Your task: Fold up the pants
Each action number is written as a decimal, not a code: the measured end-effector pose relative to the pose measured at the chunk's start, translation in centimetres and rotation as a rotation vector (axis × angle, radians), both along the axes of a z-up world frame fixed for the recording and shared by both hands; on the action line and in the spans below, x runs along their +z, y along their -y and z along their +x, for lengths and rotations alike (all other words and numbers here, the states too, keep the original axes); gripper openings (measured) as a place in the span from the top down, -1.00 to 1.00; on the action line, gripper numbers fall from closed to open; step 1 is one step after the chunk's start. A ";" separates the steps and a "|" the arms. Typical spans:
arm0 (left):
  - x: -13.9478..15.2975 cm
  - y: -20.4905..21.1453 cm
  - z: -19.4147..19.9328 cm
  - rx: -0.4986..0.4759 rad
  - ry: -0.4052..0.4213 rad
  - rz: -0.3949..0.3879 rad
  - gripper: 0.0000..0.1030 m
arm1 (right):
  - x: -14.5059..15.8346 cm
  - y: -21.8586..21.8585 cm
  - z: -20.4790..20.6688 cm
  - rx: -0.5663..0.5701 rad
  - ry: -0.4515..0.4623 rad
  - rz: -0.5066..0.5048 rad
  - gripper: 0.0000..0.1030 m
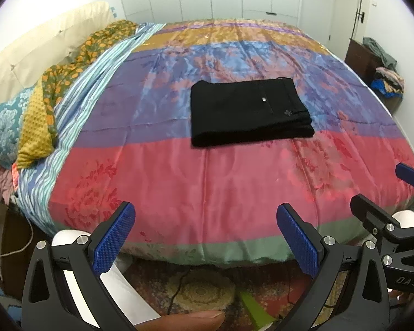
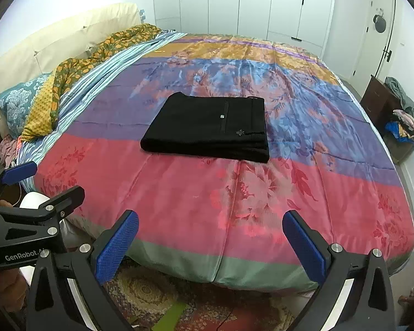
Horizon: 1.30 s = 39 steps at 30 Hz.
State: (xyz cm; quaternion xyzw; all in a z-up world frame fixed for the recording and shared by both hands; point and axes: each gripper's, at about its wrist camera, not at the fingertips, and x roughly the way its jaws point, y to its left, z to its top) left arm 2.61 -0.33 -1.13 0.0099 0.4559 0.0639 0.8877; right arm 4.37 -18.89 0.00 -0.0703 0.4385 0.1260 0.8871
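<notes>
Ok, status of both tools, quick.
Left tool: open, holding nothing.
Right tool: open, holding nothing; pants lie folded on the bed.

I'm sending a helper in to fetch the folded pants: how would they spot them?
Find the large bed with the shiny multicoloured striped quilt. In its middle lie the black fabric pants, folded into a flat rectangle. They are the only plain dark item on the patterned cover.

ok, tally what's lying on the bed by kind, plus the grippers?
Folded black pants: 1
Teal floral pillow: 1
Orange-and-green floral blanket: 1
Blue-padded grippers, left and right, both open: 2
Total: 5
</notes>
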 end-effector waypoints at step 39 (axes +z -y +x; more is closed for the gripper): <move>-0.5 0.1 -0.3 -0.009 -0.020 0.005 -0.98 | -0.2 0.1 -0.2 -0.016 -0.017 -0.025 -1.00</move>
